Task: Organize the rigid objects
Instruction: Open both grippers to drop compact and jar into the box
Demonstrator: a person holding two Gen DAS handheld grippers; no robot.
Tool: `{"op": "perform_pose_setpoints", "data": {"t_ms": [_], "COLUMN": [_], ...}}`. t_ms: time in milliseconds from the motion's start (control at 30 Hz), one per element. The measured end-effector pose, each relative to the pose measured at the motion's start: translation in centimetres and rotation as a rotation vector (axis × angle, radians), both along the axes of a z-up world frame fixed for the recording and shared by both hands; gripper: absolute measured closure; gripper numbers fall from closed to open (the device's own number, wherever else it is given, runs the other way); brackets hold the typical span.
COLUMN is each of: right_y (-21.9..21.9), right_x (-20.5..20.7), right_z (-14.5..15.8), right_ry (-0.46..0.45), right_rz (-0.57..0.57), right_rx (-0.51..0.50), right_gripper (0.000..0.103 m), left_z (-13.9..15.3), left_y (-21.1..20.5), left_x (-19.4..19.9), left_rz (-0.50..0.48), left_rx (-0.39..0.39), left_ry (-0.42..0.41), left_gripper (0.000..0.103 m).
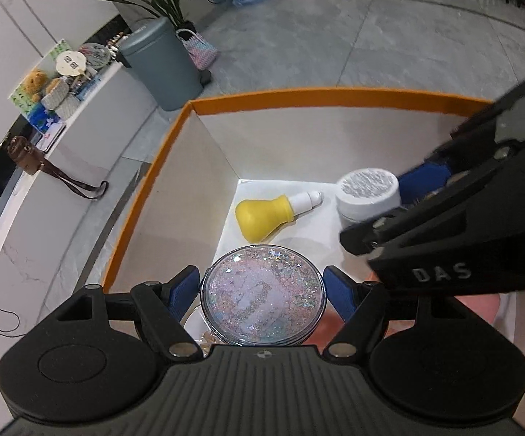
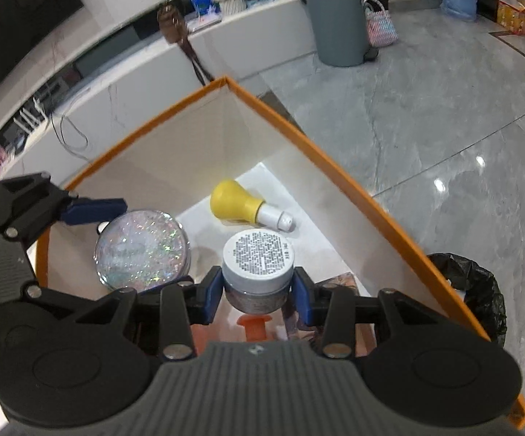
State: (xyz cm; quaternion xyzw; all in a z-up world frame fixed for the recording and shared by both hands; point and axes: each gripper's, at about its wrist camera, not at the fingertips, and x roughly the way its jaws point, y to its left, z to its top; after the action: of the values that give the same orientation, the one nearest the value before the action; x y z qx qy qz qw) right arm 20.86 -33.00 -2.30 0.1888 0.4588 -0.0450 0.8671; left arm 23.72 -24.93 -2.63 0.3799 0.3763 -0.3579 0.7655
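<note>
My left gripper (image 1: 262, 292) is shut on a round glitter disc (image 1: 263, 295) and holds it inside an orange-rimmed white box (image 1: 175, 134). The disc also shows in the right wrist view (image 2: 142, 250). My right gripper (image 2: 257, 287) is shut on a white-lidded jar (image 2: 259, 265), held above the box floor; the jar also shows in the left wrist view (image 1: 367, 196). A yellow bulb-shaped bottle (image 1: 266, 214) lies on the box floor at the far corner, also in the right wrist view (image 2: 240, 203).
The box rim (image 2: 335, 167) surrounds both grippers. Pink and orange items (image 1: 480, 305) lie under the grippers in the box. A grey bin (image 1: 161, 61) and a white counter (image 1: 81, 138) stand beyond. A black bag (image 2: 473, 287) sits right of the box.
</note>
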Motion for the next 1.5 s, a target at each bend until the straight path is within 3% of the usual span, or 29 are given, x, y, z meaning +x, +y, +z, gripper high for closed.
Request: {"op": "perform_pose_setpoints", "data": {"t_ms": [167, 700, 1167, 1500], "right_y": [0.2, -0.2, 0.2, 0.3], "right_x": [1.2, 3.9, 2.6, 2.0], "right_z": [-0.5, -2.4, -1.0, -0.1], "right_ry": [0.034, 0.101, 0.032, -0.002], "right_rz": [0.0, 0.035, 0.046, 0.054], "right_rx": [-0.034, -0.053, -0.039, -0.042], "right_gripper": [0.062, 0.06, 0.055, 0.055], "left_z": [-0.8, -1.6, -0.3, 2.3], "left_y": [-0.8, -1.3, -0.7, 0.9], "left_x": [0.6, 2.1, 1.6, 1.6], "left_rz": [-0.002, 0.047, 0.03, 0.04], "left_rx": [0.048, 0.085, 0.096, 0.058], "left_ry": [0.023, 0.13, 0.079, 0.039], "left_gripper": [0.016, 0.015, 0.01, 0.01]}}
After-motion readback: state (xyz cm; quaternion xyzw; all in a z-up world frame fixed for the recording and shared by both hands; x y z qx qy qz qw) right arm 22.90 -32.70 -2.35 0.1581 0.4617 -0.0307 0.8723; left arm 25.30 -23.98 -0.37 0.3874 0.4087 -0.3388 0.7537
